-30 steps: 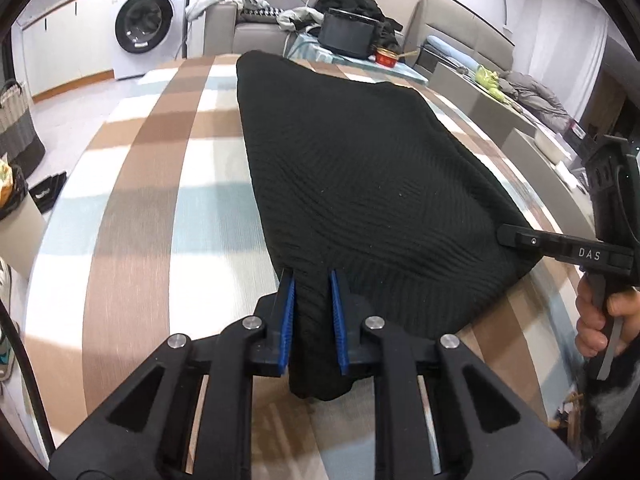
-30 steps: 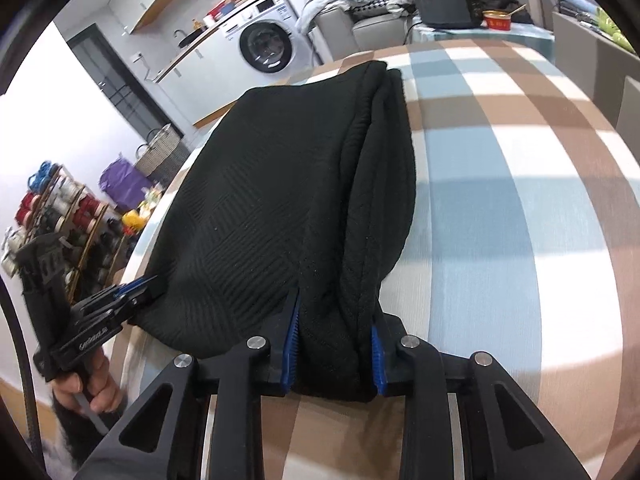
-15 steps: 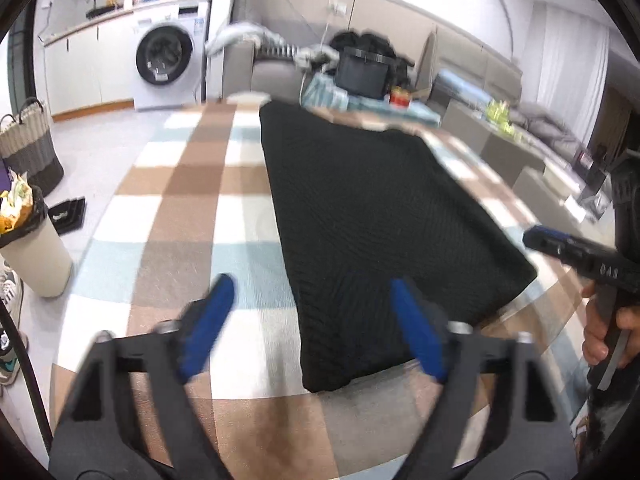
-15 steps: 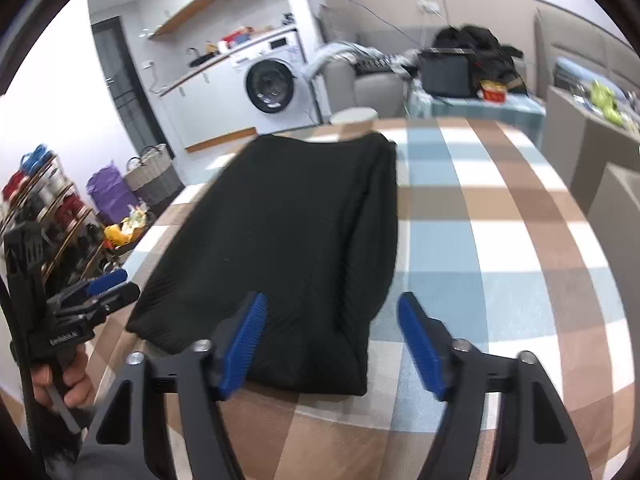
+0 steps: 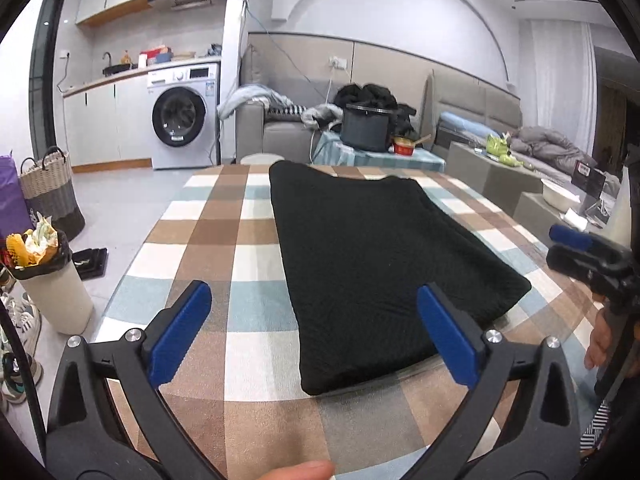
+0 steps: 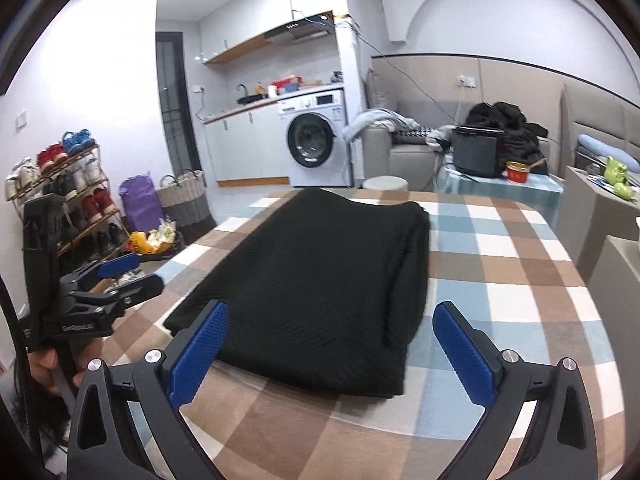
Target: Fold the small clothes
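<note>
Ahead of both tongs: black knit garment (image 5: 384, 264) flat on checked tablecloth (image 5: 224, 240), long folded strip. Left gripper (image 5: 316, 336) and right gripper (image 6: 340, 352) — a second ago each clamped on near hem — jaws have just been opening, now wide apart, nothing between, both lifted clear. Judgement: fold released; next crosswise fold needs fresh grasp.

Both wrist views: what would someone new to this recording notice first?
The black knitted garment lies folded into a long rectangle down the middle of the checked tablecloth. The left gripper and the right gripper hang above its near end, jaws just opened wide, nothing between the blue pads. Behind the table, a white washing machine stands under the counter.
</note>
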### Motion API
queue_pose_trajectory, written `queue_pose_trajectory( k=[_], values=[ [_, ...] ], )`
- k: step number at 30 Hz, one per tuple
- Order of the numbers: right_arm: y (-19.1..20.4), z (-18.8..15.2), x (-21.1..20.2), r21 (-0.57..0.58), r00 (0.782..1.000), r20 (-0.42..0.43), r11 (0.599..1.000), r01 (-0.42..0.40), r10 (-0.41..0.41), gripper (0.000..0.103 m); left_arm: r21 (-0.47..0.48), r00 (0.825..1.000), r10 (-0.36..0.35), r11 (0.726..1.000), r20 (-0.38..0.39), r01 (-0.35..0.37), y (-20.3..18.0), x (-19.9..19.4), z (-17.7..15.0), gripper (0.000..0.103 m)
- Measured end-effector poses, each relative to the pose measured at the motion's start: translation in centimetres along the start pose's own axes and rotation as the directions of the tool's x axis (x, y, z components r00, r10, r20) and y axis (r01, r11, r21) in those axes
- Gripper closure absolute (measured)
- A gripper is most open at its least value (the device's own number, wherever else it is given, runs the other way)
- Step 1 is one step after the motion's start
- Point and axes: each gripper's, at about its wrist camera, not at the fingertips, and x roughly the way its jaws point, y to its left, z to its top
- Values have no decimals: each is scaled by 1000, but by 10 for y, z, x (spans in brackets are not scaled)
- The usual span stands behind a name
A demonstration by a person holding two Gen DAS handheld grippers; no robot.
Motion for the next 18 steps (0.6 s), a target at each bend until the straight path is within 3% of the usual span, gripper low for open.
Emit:
queue_pose_trajectory(
  k=[18],
  values=[
    [14,-16,2,-55,999,50,998,-3,6,0,-10,998,-11,1000,56,11,-1,-13,-8,1]
  ],
)
